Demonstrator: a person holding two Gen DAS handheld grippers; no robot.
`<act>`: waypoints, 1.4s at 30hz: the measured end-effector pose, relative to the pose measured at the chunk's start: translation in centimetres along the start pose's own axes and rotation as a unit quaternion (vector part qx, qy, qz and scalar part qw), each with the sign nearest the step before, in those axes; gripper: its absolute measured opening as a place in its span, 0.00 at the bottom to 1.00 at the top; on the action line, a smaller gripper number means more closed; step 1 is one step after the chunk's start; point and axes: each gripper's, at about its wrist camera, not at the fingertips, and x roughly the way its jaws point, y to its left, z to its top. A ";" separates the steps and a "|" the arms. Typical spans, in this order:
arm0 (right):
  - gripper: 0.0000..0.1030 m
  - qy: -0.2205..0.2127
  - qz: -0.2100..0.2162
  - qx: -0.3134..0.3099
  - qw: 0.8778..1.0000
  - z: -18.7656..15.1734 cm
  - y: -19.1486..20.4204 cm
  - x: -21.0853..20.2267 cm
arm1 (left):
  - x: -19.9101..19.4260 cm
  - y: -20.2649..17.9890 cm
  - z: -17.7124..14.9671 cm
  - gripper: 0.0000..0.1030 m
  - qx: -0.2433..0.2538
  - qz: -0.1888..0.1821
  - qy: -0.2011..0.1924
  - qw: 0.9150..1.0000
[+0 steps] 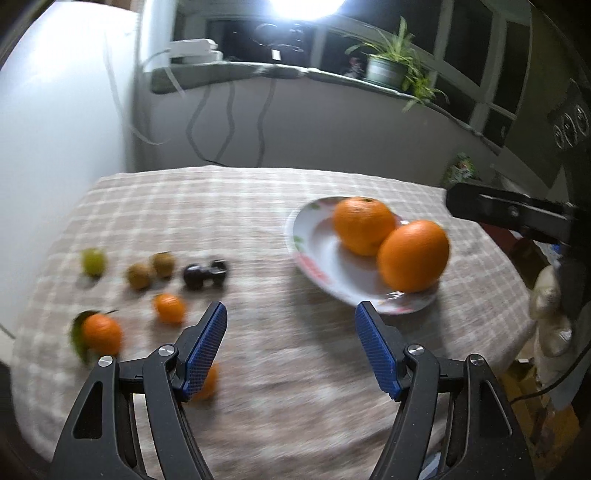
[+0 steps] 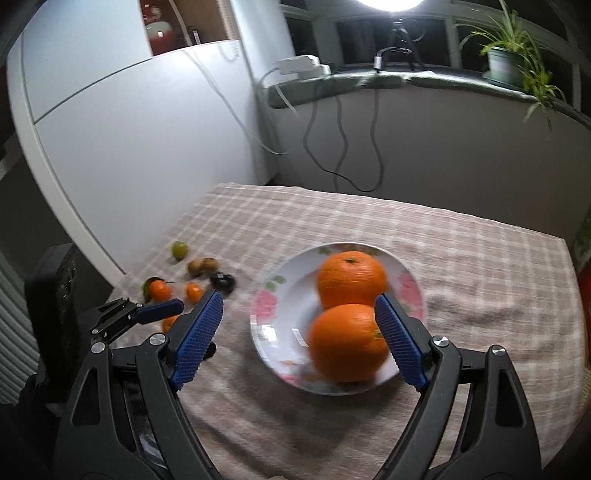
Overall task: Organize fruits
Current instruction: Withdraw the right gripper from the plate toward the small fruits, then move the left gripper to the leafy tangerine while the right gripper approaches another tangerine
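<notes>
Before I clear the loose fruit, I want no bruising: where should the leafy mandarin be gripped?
Grip the leafy mandarin across its round orange body, coming from above with the left hand-held gripper, which is open and empty. The leaf clings to its left side, so set the pads clear of it.

You face a table under a beige checked cloth (image 2: 461, 251). Behind it, a low pale wall carries a dark sill (image 2: 406, 79) with a potted plant (image 2: 506, 62) and dangling cables (image 2: 343, 147). Dark windows (image 1: 465, 55) sit above; a bright lamp (image 1: 306, 7) glares. White cabinet panels (image 2: 129, 129) stand on your left.
</notes>
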 end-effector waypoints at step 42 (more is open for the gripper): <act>0.56 0.137 0.111 -0.121 0.977 -4.7 12.5 13.3 | 0.4 12.5 -2.6 0.38 -0.085 0.074 0.022 0.993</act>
